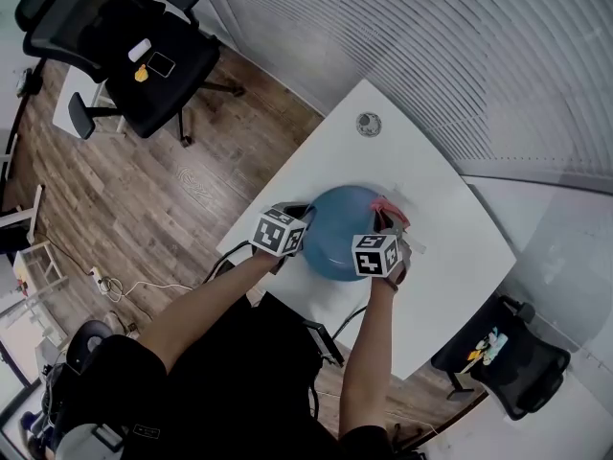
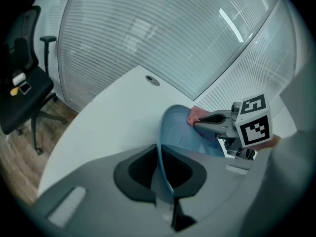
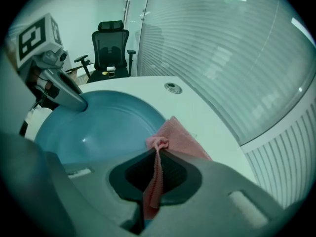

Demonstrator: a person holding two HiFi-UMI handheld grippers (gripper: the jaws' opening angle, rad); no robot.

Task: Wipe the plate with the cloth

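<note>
right, the wiping step is in hand as i read it. the left tongs (image 2: 160, 174) are nearly closed, nipping the left rim of the blue plate (image 1: 340, 233), which rests on the white table (image 1: 441, 209). the right tongs (image 3: 157, 168) are clamped tight on the pink cloth (image 3: 180, 137). a fold runs up between the jaws, and the loose part spreads at the plate's far right rim, spilling just past it onto the table. most of the plate's face, left of the cloth, is bare. next, i judge, i need to press the cloth down and sweep it across the plate toward the left tongs, with that left grip firm so the plate doesn't skid or tip.
</note>
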